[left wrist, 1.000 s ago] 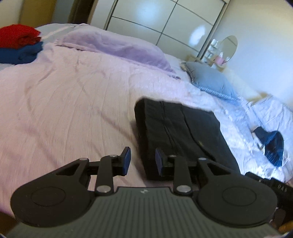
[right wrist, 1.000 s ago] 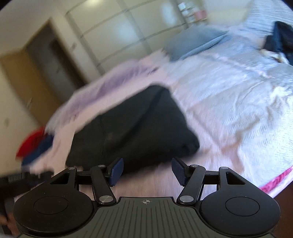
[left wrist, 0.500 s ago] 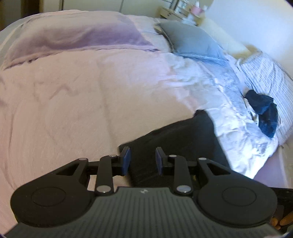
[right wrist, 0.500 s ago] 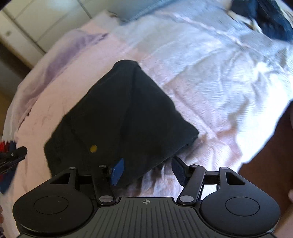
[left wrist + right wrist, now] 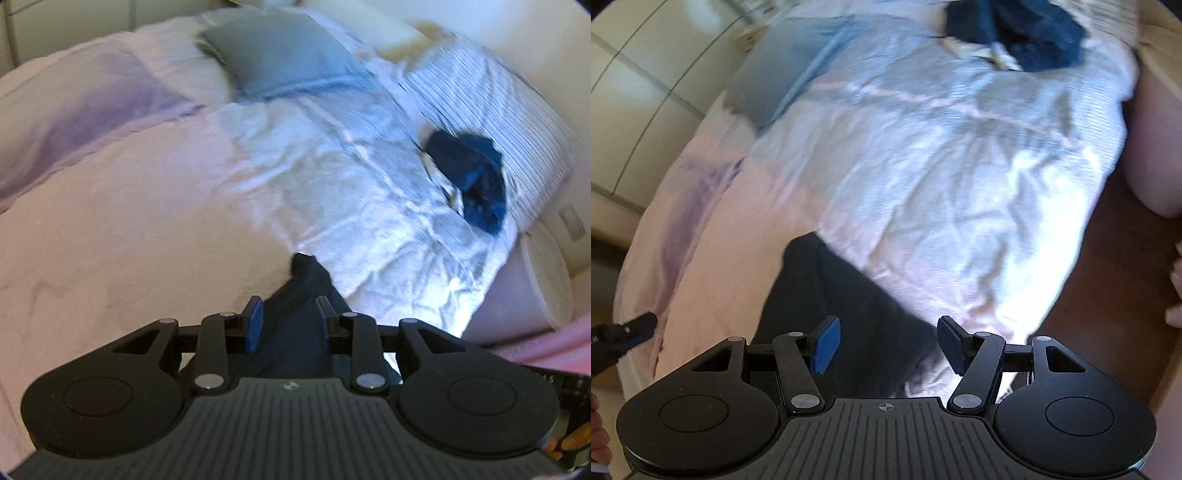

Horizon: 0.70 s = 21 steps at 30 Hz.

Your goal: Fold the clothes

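The folded black garment (image 5: 827, 306) lies flat on the bed (image 5: 738, 229).

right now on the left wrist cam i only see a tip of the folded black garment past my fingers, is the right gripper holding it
Observer: No. The right gripper is open with nothing between its pads; the folded black garment lies flat on the pink bedspread.
Operator: is my left one touching it
Observer: No. The right wrist view shows the left gripper off to the garment's left, with bedspread between them.
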Available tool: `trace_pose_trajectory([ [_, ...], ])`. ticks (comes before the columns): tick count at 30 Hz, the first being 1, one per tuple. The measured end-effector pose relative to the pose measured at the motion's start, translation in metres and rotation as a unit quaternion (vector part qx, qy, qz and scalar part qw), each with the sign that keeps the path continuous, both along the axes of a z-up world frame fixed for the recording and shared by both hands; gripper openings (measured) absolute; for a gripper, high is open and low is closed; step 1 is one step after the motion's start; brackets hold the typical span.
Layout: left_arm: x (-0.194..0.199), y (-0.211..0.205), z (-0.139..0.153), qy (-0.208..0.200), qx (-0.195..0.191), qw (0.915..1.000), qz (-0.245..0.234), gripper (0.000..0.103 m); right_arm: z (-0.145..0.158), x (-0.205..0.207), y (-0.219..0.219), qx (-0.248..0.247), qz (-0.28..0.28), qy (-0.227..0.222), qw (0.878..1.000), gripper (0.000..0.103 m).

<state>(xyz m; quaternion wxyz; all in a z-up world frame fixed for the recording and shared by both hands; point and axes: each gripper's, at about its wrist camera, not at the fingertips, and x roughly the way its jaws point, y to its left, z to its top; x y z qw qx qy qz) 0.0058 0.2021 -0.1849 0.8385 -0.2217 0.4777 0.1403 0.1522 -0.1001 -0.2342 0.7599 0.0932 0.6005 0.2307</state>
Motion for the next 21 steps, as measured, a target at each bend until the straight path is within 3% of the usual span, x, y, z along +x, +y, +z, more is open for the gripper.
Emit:
trace_pose_trajectory([
  [4,0.024,0.007,-0.013,0.008,-0.01,0.9977,-0.067,0.025,-0.006,-0.027,-0.015,-0.001,-0.069,0.006,0.998,0.062],
  [10,0.045,0.024,-0.05,0.028,-0.022,0.9868,-0.158,0.026,-0.022,-0.087,-0.018,0.004,-0.155,-0.01,0.988,0.062],
  [15,0.078,0.047,-0.08,0.037,-0.082,0.9808,-0.173,0.032,-0.043,-0.114,-0.01,0.037,-0.204,0.015,0.978,0.062],
  [21,0.137,0.065,-0.126,0.06,-0.141,0.9731,-0.172,0.035,-0.082,-0.105,-0.02,0.068,-0.271,0.038,0.959,0.062],
])
